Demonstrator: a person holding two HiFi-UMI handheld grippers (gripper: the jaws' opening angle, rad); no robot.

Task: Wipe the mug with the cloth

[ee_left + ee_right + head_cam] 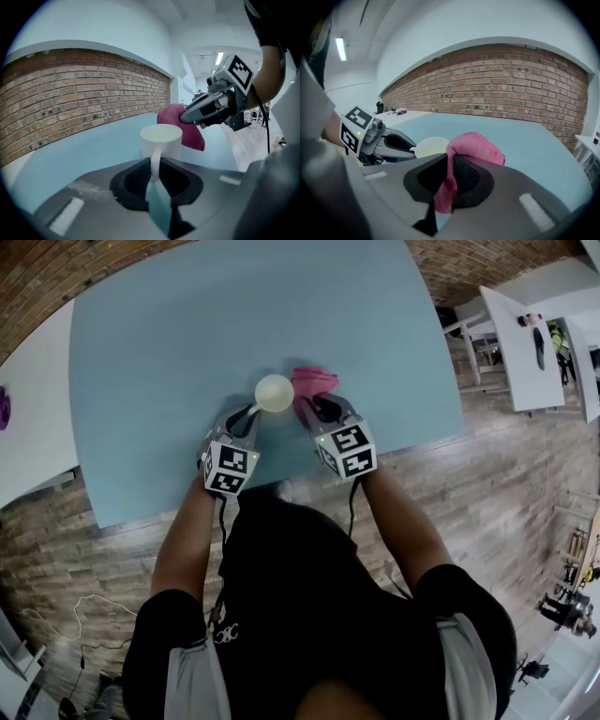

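Brick wall [84, 93] backs a blue table [187, 352], bare apart from the two things being worked. The left gripper [250, 412] has its jaws clamped on the handle [155, 161] of a white mug [275, 393]. The mug stands upright on the table just ahead of those jaws, most likely held this way so it cannot slide or turn under rubbing. The right gripper [315, 405] has its jaws pinched together on a pink cloth [314, 381]. Part of the cloth bunches out ahead of the tips and a tail hangs below them. That bunch sits just beside the mug's far side from the left gripper, close enough that contact cannot be ruled out, so it looks ready for wiping. The mug's pale inside appears empty.
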